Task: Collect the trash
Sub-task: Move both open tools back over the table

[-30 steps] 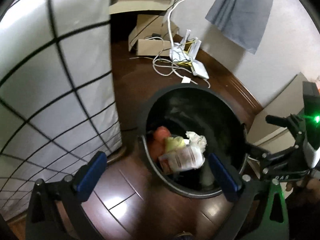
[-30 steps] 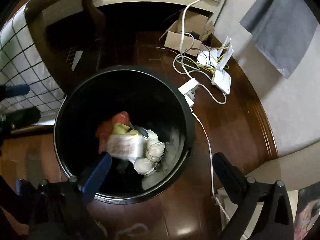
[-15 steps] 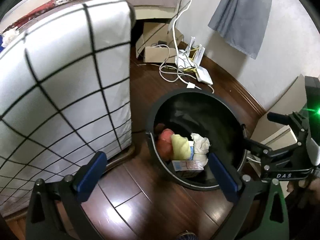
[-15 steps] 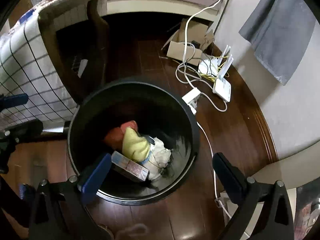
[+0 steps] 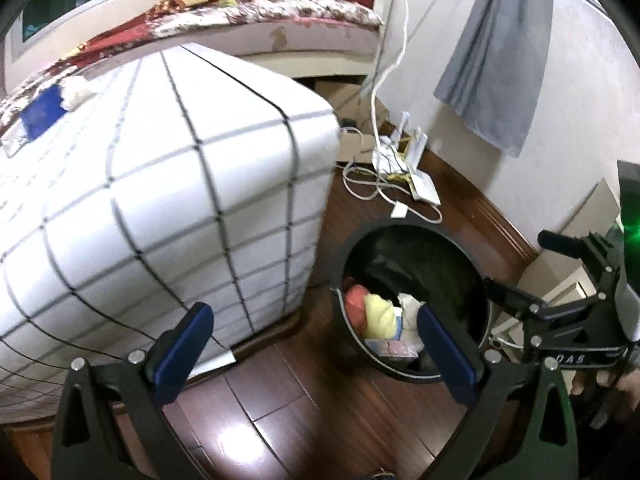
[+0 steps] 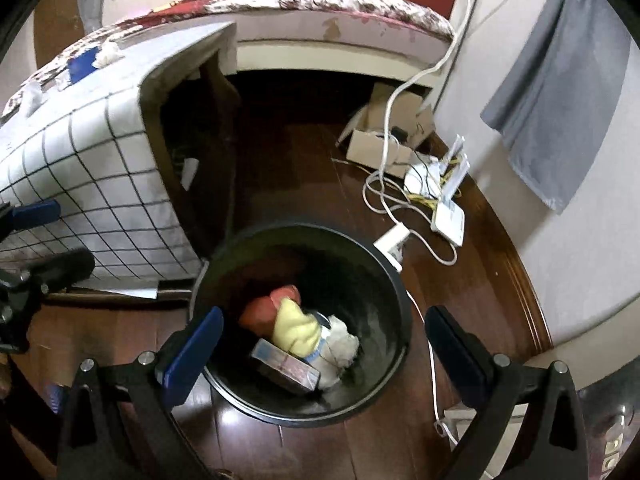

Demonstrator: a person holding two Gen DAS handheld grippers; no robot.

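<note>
Since a second ago we've pulled both grippers up and back from the bin [image 6: 400, 300]; the box [image 6: 286, 368] that was tumbling now lies settled inside, so that drop is done. Left gripper [image 5: 316, 346] and right gripper [image 6: 324, 350]: jaws wide apart, empty. Bin count: one box, one yellow wad [image 6: 296, 326], one red lump [image 6: 262, 308], one white wad [image 6: 340, 340] (maybe more underneath). Scraps on the desk [image 5: 160, 200] probably next
</note>
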